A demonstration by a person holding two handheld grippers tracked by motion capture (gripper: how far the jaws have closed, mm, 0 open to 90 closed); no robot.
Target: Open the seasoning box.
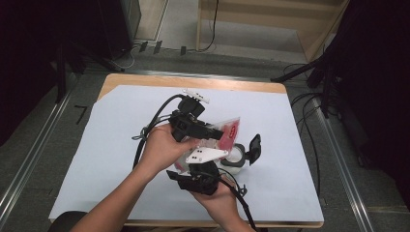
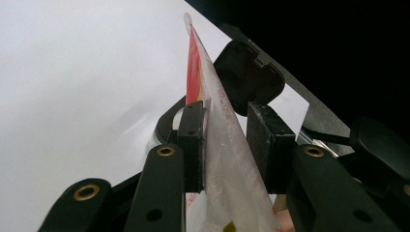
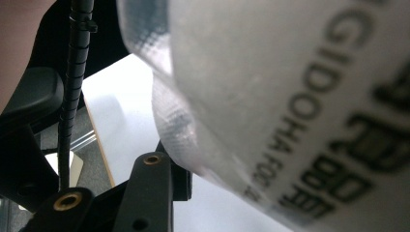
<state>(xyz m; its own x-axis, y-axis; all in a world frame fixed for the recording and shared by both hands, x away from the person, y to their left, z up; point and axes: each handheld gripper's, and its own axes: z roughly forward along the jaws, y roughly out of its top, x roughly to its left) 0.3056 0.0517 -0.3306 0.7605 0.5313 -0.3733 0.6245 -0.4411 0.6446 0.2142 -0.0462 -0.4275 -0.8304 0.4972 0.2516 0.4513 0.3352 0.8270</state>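
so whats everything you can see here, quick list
plastic bag: one, clear with red print, held up between both grippers
container: one, white, round, on the sheet under the bag
lid: one, black, flipped open beside the container
sheet: one, white, covering the tabletop
table: one, light wood
left gripper: one, black, jaws either side of the bag
right gripper: one, black, at the bag's lower part

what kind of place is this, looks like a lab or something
Probably a recording lab or workshop, not a home: a plain table under a white sheet, dark tripod legs beside it, cables across grey carpet.
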